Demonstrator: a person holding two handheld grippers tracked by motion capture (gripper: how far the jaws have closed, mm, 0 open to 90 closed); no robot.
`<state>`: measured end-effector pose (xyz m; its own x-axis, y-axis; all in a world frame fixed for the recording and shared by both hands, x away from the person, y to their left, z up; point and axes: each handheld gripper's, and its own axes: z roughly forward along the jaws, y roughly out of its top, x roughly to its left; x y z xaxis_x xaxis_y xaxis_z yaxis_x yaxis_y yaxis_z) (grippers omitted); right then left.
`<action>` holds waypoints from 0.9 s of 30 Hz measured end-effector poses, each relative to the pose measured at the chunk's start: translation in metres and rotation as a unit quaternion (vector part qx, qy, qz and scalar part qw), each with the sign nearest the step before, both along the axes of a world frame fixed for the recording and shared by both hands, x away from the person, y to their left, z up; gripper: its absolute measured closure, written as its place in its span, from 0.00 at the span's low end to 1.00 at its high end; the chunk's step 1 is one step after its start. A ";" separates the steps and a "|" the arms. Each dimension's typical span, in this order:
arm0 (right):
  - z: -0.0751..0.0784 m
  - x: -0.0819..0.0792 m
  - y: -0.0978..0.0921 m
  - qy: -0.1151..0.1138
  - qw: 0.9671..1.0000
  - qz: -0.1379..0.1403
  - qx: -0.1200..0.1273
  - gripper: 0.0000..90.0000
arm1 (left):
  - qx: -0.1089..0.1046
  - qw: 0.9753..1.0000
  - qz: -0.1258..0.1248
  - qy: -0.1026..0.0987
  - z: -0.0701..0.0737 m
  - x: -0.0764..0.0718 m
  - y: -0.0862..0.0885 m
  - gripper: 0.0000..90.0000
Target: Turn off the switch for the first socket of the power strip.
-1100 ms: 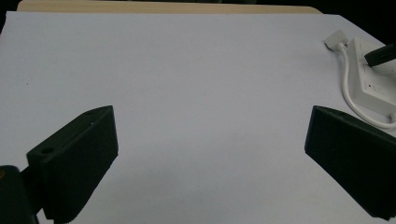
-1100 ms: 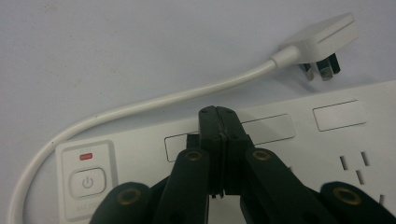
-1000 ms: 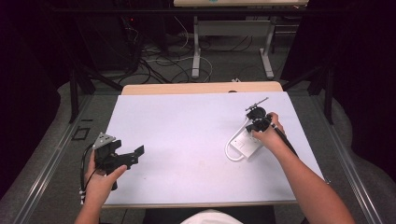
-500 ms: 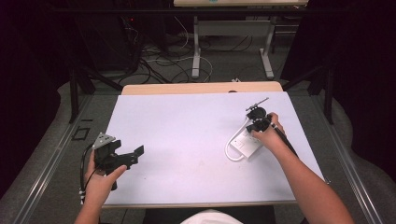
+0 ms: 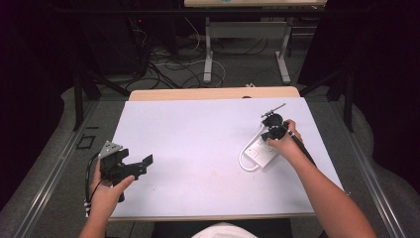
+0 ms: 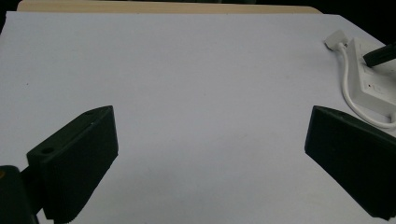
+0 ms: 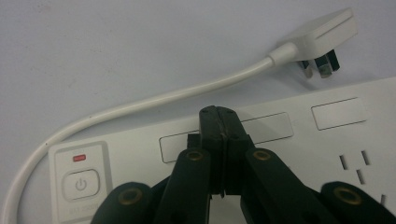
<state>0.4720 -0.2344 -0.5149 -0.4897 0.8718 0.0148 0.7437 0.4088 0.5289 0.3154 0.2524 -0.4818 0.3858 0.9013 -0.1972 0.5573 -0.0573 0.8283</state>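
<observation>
The white plastic power strip (image 7: 289,140) is laid diagonally; the right gripper (image 7: 218,116) is clenched empty above it; the left gripper (image 6: 205,154) is held released.

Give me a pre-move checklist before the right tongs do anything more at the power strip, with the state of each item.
1. Right tongs closed over the power strip: ok, jaws together.
2. Anything gripped between them: cannot tell.
3. Plug free and unplugged on the table: ok.
4. Cord away from the tongs' tips: ok, it curves behind the strip.
5. Left tongs open and well away from the strip: ok.
6. Power button light state: cannot tell.
</observation>
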 end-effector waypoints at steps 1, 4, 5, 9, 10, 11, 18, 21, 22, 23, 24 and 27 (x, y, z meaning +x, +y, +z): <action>0.001 0.000 0.000 0.005 1.000 -0.002 -0.005 1.00 | 0.000 1.000 0.000 0.000 0.000 0.000 0.000 0.03; 0.001 0.000 0.000 0.007 1.000 -0.008 -0.005 1.00 | 0.000 1.000 0.001 0.000 0.000 0.000 0.000 0.03; 0.001 0.000 0.000 0.007 1.000 -0.006 -0.003 1.00 | -0.001 1.000 0.002 0.001 0.000 0.000 0.000 0.03; 0.001 0.001 -0.001 0.010 1.000 -0.005 -0.001 1.00 | -0.002 1.000 0.002 0.001 -0.001 0.001 0.000 0.03; 0.001 0.001 -0.001 0.009 1.000 -0.005 -0.002 1.00 | -0.002 1.000 0.002 0.001 -0.001 0.002 0.000 0.03; 0.001 0.001 -0.001 0.011 1.000 -0.008 -0.001 1.00 | -0.002 1.000 0.002 0.001 -0.001 0.002 0.000 0.03; 0.003 0.000 -0.001 0.011 1.000 -0.006 -0.001 1.00 | -0.003 1.000 0.004 0.007 -0.003 0.003 0.001 0.03; 0.004 0.000 -0.002 0.012 1.000 -0.007 0.000 1.00 | -0.004 1.000 0.004 0.005 -0.003 0.004 0.001 0.03; 0.004 0.000 -0.002 0.014 1.000 -0.007 0.002 1.00 | -0.003 1.000 0.003 0.006 -0.003 0.004 0.001 0.03; 0.004 0.000 -0.002 0.014 1.000 -0.007 0.001 1.00 | -0.004 1.000 0.003 0.005 -0.003 0.004 0.001 0.03; 0.005 -0.001 -0.002 0.017 1.000 -0.010 0.003 1.00 | -0.004 1.000 0.003 0.005 -0.003 0.004 0.000 0.03; 0.005 -0.001 -0.003 0.013 1.000 0.000 0.002 1.00 | -0.004 1.000 0.003 0.006 -0.003 0.004 0.001 0.03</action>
